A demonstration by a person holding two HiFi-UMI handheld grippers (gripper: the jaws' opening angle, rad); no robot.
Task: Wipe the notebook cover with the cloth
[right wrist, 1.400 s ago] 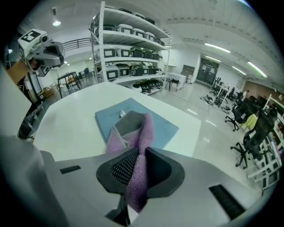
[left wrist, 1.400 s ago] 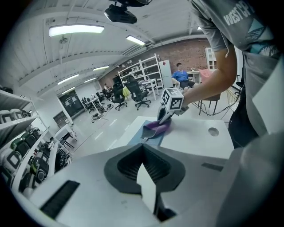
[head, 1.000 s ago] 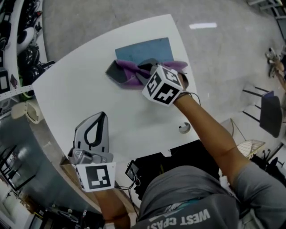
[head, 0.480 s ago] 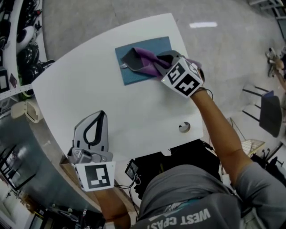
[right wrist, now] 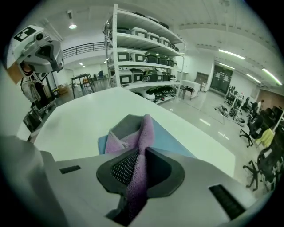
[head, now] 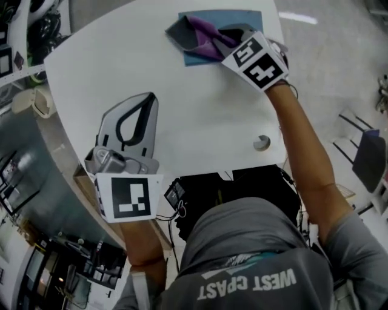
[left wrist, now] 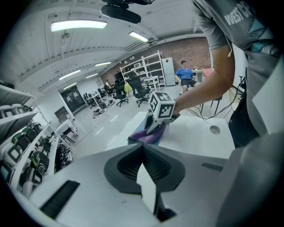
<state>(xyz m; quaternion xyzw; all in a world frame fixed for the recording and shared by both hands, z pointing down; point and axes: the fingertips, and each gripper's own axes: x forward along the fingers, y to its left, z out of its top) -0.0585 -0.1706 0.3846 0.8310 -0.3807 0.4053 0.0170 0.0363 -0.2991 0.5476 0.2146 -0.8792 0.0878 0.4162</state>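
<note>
White tabletop (head: 182, 97), smooth and mostly bare. Nearest, at the near-left edge, is the left claw (left wrist: 143, 150): pads together, nothing between them, parked well apart from the work. Further in on the right there's a round cable hole (head: 262, 143), not involved. At the far edge the blue notebook (head: 245, 17) lies flat, with the cloth (right wrist: 133, 133) spread over its left part and one corner spilling off onto the tabletop. The right claw (right wrist: 140, 153) is clamped narrow on a fold of that cloth, purple pile squeezed between the pads and the rest trailing ahead onto the cover. Handling read: the cloth looks like microfibre, purple one face and grey the other, so soft, limp and very light. It will bunch and fold over rather than stay flat, so a pinch on a doubled fold as it is now seems right, and downward pressure has to come from the claw body or the bunched part. The notebook looks thin, light and fairly stiff, with a slick cover. I'd expect it to skate on this tabletop under wipe drag, and it sits close to the far edge. If it needs holding, pin a bare corner or the right margin flat with the idle left claw, not the spine edge under the cloth.
</note>
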